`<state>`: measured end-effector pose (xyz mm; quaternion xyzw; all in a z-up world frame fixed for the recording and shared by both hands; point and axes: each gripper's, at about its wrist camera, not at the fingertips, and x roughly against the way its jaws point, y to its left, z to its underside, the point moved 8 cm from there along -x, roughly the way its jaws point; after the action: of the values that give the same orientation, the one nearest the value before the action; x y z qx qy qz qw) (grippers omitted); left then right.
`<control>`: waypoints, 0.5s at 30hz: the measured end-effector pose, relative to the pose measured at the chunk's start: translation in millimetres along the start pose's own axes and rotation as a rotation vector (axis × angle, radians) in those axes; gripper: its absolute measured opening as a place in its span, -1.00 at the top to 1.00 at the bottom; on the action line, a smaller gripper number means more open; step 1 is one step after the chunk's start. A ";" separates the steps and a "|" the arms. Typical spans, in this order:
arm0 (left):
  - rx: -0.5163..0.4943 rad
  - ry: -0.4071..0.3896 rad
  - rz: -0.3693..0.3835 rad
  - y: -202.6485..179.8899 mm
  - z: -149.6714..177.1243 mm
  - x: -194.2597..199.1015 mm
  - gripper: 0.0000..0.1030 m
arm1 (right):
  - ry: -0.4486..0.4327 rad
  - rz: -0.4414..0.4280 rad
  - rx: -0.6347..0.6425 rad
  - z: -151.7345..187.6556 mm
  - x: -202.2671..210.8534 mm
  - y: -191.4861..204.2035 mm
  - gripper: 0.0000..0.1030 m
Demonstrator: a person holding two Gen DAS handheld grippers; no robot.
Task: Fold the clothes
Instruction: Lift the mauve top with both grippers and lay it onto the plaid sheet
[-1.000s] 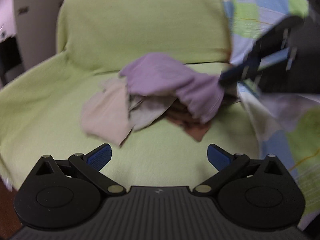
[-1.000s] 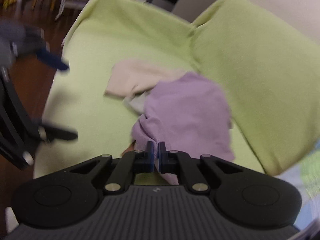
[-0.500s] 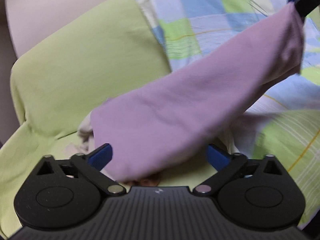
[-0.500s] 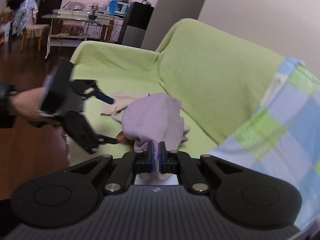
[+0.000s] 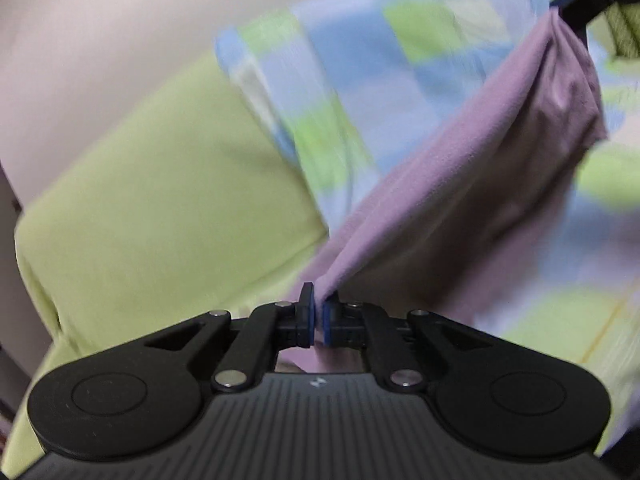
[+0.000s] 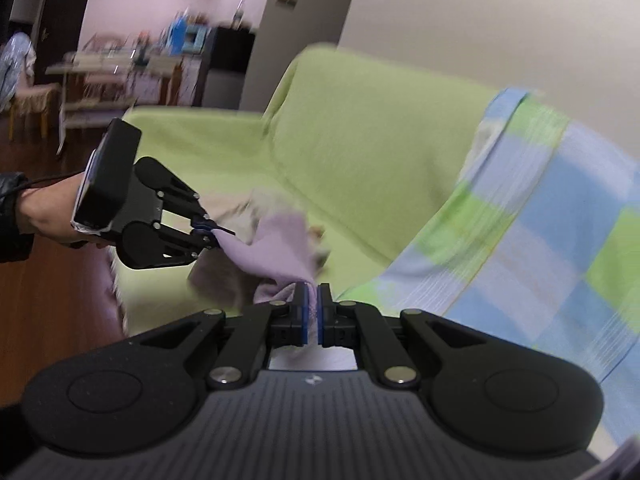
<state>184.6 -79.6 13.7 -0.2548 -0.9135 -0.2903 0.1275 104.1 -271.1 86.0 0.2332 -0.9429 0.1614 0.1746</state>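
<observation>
While both units are clamping it, the purple cloth is hanging stretched in the air above the green sofa. L hand-held gripper is pinching one corner w/ jaws closed tight on the fabric; R hand-held gripper is pinching the opposite corner, jaws likewise closed on it. Cloth's middle is sagging betw. them. A hand w/ dark sleeve is gripping the L unit. Checked blanket is draping over the sofa's right part. Beige garments are lying on the seat under the cloth, blurred.
</observation>
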 end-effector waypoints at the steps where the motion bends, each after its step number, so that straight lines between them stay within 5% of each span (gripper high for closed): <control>1: -0.007 -0.026 0.009 2.3 -19.3 8.4 0.96 | -0.048 0.043 0.000 -11.1 26.6 -3.8 0.96; 4: -0.038 -0.097 0.069 -8.5 -70.1 32.7 0.96 | -0.109 0.137 -0.012 -22.5 84.2 -25.2 0.96; 7: -0.079 -0.186 0.212 -50.9 -129.1 61.8 0.96 | -0.147 0.233 -0.026 -25.9 137.6 -44.5 0.96; 12: -0.116 -0.226 0.419 -135.3 -167.0 87.2 0.96 | -0.133 0.396 -0.090 6.4 216.5 -74.1 0.96; 15: -0.137 -0.232 0.481 -168.8 -178.9 92.5 0.96 | -0.122 0.469 -0.142 33.7 257.3 -82.6 0.96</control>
<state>31.3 -268.3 113.3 -0.5041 -0.8135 -0.2815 0.0697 -77.1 -452.1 178.6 0.0045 -0.9890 0.1163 0.0910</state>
